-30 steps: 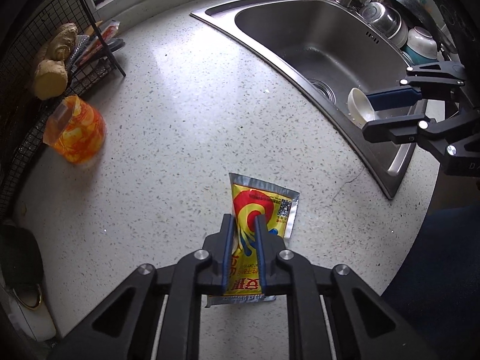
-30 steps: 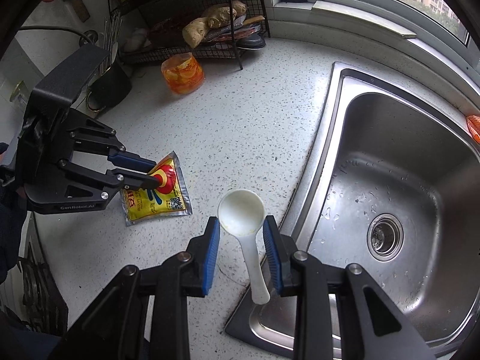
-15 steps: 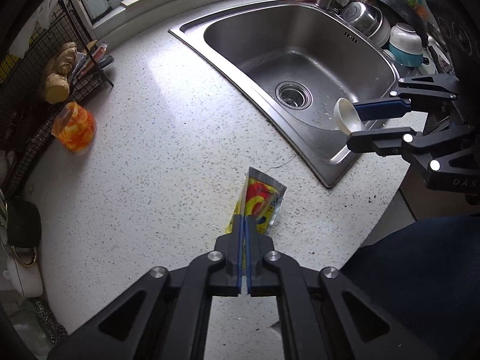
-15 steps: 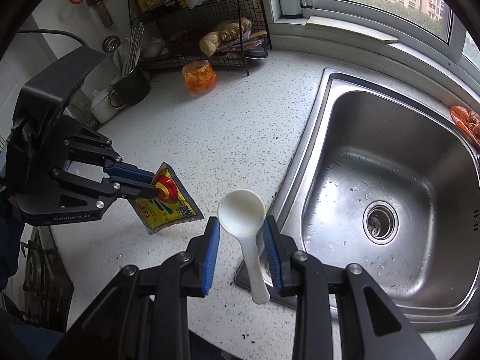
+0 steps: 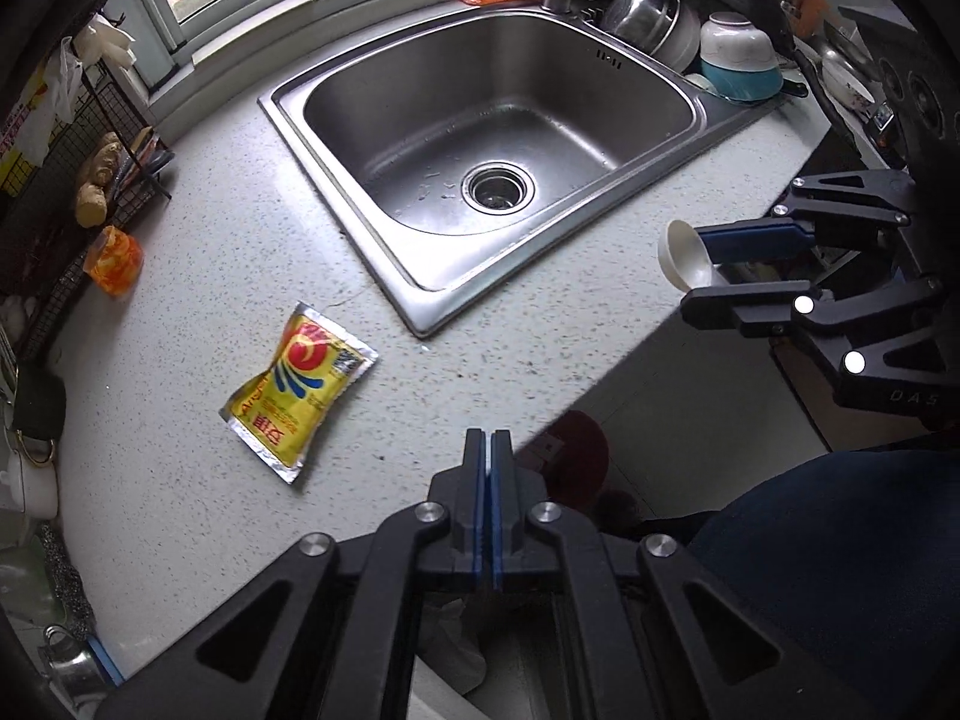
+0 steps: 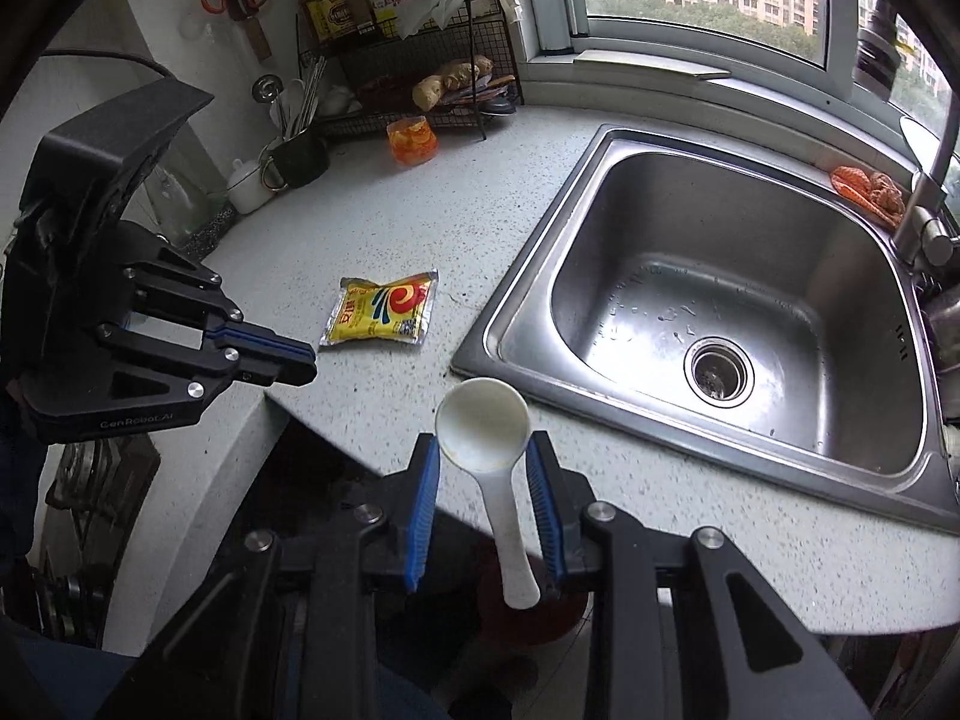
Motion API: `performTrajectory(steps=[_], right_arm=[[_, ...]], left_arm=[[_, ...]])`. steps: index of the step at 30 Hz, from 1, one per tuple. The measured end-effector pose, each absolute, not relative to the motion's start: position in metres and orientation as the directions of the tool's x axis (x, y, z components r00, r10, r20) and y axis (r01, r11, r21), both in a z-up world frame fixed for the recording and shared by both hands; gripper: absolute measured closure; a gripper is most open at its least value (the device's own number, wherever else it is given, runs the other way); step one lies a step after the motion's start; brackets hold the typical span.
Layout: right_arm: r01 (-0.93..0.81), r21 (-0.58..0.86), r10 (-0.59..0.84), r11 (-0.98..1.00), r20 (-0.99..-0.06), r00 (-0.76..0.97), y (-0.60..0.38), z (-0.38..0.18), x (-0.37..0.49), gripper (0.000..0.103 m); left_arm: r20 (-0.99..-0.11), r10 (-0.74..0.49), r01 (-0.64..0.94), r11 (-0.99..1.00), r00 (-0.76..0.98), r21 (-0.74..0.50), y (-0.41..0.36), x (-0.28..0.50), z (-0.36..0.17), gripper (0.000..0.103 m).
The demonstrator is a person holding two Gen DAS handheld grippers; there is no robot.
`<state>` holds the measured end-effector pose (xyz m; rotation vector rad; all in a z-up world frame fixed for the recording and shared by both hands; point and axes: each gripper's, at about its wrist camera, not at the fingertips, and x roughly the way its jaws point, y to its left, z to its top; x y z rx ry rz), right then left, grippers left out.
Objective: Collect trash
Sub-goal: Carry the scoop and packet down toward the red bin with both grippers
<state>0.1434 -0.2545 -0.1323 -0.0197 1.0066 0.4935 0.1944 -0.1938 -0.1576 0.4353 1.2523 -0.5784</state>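
A yellow-and-red sauce packet (image 5: 300,387) (image 6: 381,315) lies flat on the speckled counter (image 5: 198,276), left of the sink's near corner. My left gripper (image 5: 487,433) (image 6: 306,360) is shut with nothing between its pads and hangs over the counter's front edge, to the right of the packet and clear of it. My right gripper (image 6: 483,437) (image 5: 699,267) is shut on a white plastic spoon (image 6: 480,420) (image 5: 681,252), gripping it at the bowl, with the handle pointing back toward the camera. It is held out past the counter edge, in front of the sink.
A steel sink (image 5: 498,138) (image 6: 720,312) fills the counter's right part, with stacked bowls and pots (image 5: 720,42) beyond it. An orange pouch (image 5: 114,255) stands by a wire rack (image 6: 420,78) holding ginger. A dark mug (image 6: 297,159) sits nearby. Something red (image 5: 570,456) lies on the floor below the edge.
The packet, pinched and lifted by my left gripper half a second ago, now lies on the counter. Both grippers have drawn back past the counter edge, the right still carrying the spoon.
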Motion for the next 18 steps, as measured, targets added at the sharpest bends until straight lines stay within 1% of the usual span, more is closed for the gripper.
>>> performTrajectory(steps=[9,12,15,18], right_arm=[[-0.401,0.222,0.396,0.889,-0.813,0.427,-0.288,-0.142,0.081,0.075],[-0.392,0.235,0.397,0.889,-0.822,0.408,-0.294,-0.152,0.070,0.075],[-0.389,0.248,0.401,0.887,-0.832,0.384,-0.297,-0.166,0.064,0.075],[-0.385,0.252,0.395,0.888,-0.846,0.358,-0.295,-0.186,0.063,0.075]], left_arm=[[-0.973,-0.150,0.594,0.805,0.178,-0.015,-0.246,0.126,-0.173,0.102],[-0.976,-0.133,0.564,0.826,0.174,-0.012,-0.255,0.114,-0.188,0.102],[-0.976,-0.147,0.546,0.837,0.163,-0.035,-0.260,0.105,-0.202,0.102],[-0.981,-0.131,0.515,0.856,0.141,-0.040,-0.261,0.099,-0.226,0.102]])
